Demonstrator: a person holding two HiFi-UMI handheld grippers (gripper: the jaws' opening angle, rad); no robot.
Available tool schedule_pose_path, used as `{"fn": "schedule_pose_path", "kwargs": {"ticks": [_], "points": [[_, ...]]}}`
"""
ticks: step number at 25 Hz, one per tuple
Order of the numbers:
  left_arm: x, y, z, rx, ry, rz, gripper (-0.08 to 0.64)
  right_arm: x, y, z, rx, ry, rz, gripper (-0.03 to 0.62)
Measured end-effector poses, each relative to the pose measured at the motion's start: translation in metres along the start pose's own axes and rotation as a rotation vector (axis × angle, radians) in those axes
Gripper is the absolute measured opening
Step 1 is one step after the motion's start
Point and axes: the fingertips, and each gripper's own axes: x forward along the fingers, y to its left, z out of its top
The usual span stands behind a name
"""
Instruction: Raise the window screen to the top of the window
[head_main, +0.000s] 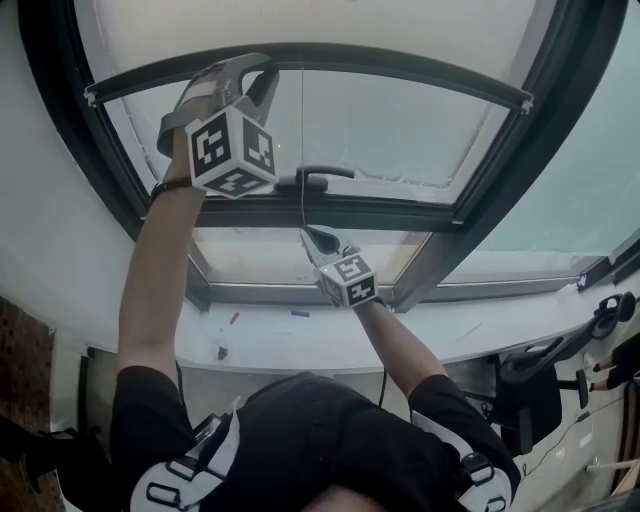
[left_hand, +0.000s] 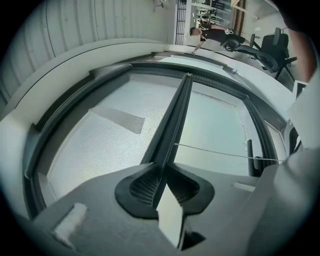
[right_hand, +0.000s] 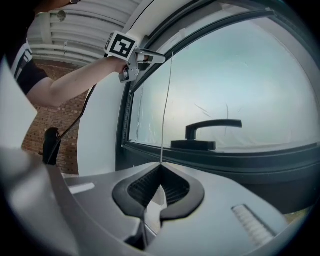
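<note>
The screen bar (left_hand: 176, 115) is clamped by the left gripper (left_hand: 163, 170); the cord (right_hand: 166, 100) is pinched by the right gripper (right_hand: 160, 169).

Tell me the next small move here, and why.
Probably draw the right tool downward: it is shut on the cord, while the left tool grips the screen bar, which sits below the top of the window.

The white windowsill (head_main: 270, 340) bears a small red piece (head_main: 233, 318), a blue one (head_main: 300, 313) and a dark one (head_main: 221, 352).
</note>
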Motion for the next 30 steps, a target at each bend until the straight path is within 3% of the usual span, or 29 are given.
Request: {"fn": "schedule_pose_path", "kwargs": {"ticks": [5, 9, 10, 15, 21, 25, 30], "points": [[0.002, 0.010, 0.005, 0.005, -0.021, 0.029, 0.052, 0.000, 0.003, -0.010, 0.018, -0.002, 0.005, 0.005], [-0.010, 0.022, 0.012, 0.018, -0.073, 0.141, 0.054, 0.004, 0.010, 0.007, -0.062, -0.039, 0.012, 0.003], [-0.015, 0.023, 0.015, 0.004, -0.088, 0.157, 0.004, 0.003, 0.011, 0.014, -0.072, -0.064, 0.007, 0.003], [-0.026, 0.002, 0.011, -0.187, -0.138, 0.102, 0.003, 0.005, 0.010, 0.057, -0.113, -0.151, -0.011, 0.003], [-0.027, -0.020, -0.013, -0.301, -0.107, 0.057, 0.002, 0.010, -0.001, 0.088, -0.170, -0.182, -0.046, 0.003], [-0.031, -0.029, -0.024, -0.470, -0.118, 0.014, 0.002, 0.005, -0.018, 0.113, -0.156, -0.227, -0.077, 0.003], [-0.038, -0.044, -0.042, -0.707, -0.143, 0.019, 0.002, -0.004, -0.025, 0.159, -0.193, -0.317, -0.100, 0.003]]}}
